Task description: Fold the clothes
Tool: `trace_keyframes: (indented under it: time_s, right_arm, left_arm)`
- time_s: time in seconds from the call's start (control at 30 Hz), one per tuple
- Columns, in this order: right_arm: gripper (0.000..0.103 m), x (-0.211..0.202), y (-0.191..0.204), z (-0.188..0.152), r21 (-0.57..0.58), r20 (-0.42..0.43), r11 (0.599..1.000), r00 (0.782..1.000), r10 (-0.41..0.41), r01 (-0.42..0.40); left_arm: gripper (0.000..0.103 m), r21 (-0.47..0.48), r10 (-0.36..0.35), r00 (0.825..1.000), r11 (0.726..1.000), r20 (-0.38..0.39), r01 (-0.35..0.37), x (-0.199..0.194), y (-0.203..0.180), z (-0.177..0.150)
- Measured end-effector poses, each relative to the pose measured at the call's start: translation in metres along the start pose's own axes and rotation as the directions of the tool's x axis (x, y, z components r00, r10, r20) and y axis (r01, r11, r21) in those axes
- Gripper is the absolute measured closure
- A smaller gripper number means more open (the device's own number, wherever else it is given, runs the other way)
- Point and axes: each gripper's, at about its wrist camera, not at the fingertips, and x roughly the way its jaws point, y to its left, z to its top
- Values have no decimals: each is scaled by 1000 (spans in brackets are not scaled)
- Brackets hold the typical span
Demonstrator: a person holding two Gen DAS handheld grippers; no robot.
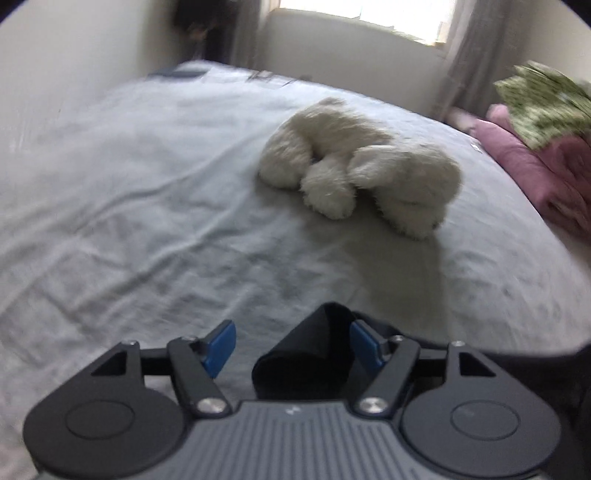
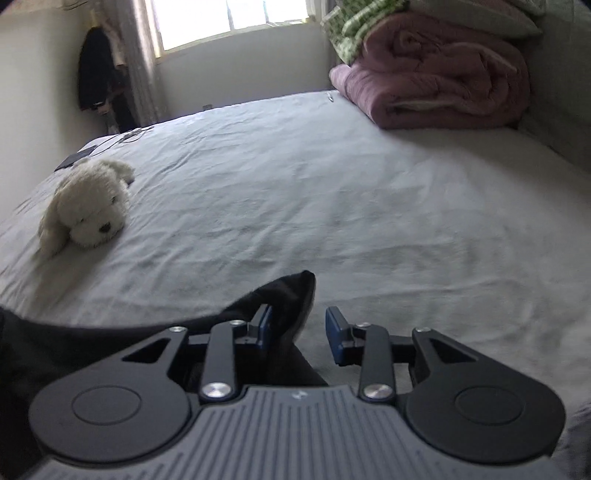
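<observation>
A black garment lies at the near edge of a bed with a pale grey sheet [image 1: 147, 192]. In the left wrist view my left gripper [image 1: 291, 343] is open, and a folded corner of the black garment [image 1: 310, 354] sits loose between its blue pads, against the right one. In the right wrist view my right gripper [image 2: 299, 332] is open too. A pointed corner of the black garment [image 2: 291, 295] rises between its pads, leaning on the left pad, clear of the right one. The cloth spreads off to the lower left there.
A white plush dog [image 1: 358, 166] [image 2: 85, 210] lies on the sheet ahead. A rolled pink blanket [image 2: 436, 74] [image 1: 535, 166] with a green patterned cloth [image 2: 354, 26] on top is at the bed's far right. A window [image 2: 236, 18], curtain and dark hanging clothes [image 2: 96, 70] are behind.
</observation>
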Motion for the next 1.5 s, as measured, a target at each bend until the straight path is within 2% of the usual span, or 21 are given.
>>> trace_keyframes:
  time_s: [0.07, 0.13, 0.23, 0.37, 0.47, 0.53, 0.57, 0.6, 0.63, 0.73, 0.83, 0.9, 0.97, 1.03, 1.1, 1.17, 1.23, 1.3, 1.4, 1.47, 1.5]
  right_arm:
    - [67, -10, -1, -5, -54, -18, 998, 999, 28, -29]
    - [67, -19, -2, -11, -108, -38, 992, 998, 55, -59]
    - [62, -24, -10, -18, -101, -65, 991, 994, 83, -89]
    - [61, -27, -19, -29, -100, -56, 977, 981, 185, -190]
    - [57, -27, -12, -37, -206, -84, 954, 975, 204, -217]
    - [58, -23, -9, -42, -261, -98, 946, 980, 174, -194]
    - [64, -22, -10, -43, -268, -92, 947, 983, 158, -177]
    - [88, -22, -11, -41, -268, -78, 950, 987, 144, -160]
    - [98, -22, -12, -40, -267, -64, 953, 990, 129, -142]
    - [98, -22, -17, -37, -264, -21, 960, 996, 86, -88]
    - [99, -24, -18, -27, -240, 38, 971, 999, 23, -13]
    - [100, -25, -20, -18, -214, 74, 976, 997, -22, 37]
    - [100, -21, -26, -8, -155, 103, 984, 992, -69, 84]
    - [100, -16, -30, 1, -98, 127, 987, 985, -116, 128]
    - [100, -11, -29, 6, -66, 138, 981, 976, -171, 181]
    - [100, -7, -26, 8, -67, 138, 971, 966, -219, 230]
    - [100, -1, -27, 6, -86, 102, 963, 964, -248, 256]
    - [100, 6, -33, 2, -99, 57, 956, 960, -273, 278]
    - [100, 2, -38, -1, -98, 57, 954, 958, -279, 284]
    - [100, -4, -38, -1, -109, 77, 955, 961, -267, 274]
    - [100, -5, -37, -1, -124, 79, 954, 961, -264, 272]
  left_arm:
    - [32, 127, -37, 999, 991, 7, 36, -12, -7, -6]
    - [30, 270, -83, 997, 960, 8, 78, -22, -15, -13]
    - [21, 483, -182, 983, 859, -24, 171, -33, -33, -32]
    - [16, 666, -229, 973, 719, -42, 198, -32, -61, -64]
    - [15, 732, -221, 975, 659, -35, 176, -20, -74, -77]
    - [12, 765, -203, 979, 628, -19, 145, -11, -81, -83]
    - [12, 771, -190, 982, 624, -1, 122, -8, -84, -84]
    - [12, 763, -172, 985, 640, 19, 97, -6, -85, -79]
    - [13, 750, -153, 987, 657, 38, 73, -3, -86, -73]
    - [16, 705, -99, 991, 709, 93, 4, 5, -89, -54]
    - [20, 619, -56, 989, 784, 140, -44, 17, -90, -27]
    - [20, 504, -22, 987, 862, 157, -61, 27, -88, -4]
    - [20, 324, 20, 988, 944, 152, -69, 42, -80, 20]
    - [25, 157, 48, 994, 986, 99, -64, 58, -66, 38]
    - [30, 92, 51, 993, 994, 104, -60, 60, -55, 41]
    - [30, 35, 51, 992, 998, 115, -56, 60, -45, 43]
    - [29, 85, -49, 994, 996, 101, 40, 51, -40, 33]
    - [27, 208, -95, 991, 975, 98, 73, 41, -41, 18]
    - [26, 405, -125, 987, 911, 98, 76, 25, -46, -8]
    - [23, 524, -178, 979, 846, 95, 104, 12, -49, -22]
    - [22, 585, -199, 975, 804, 93, 108, 7, -50, -27]
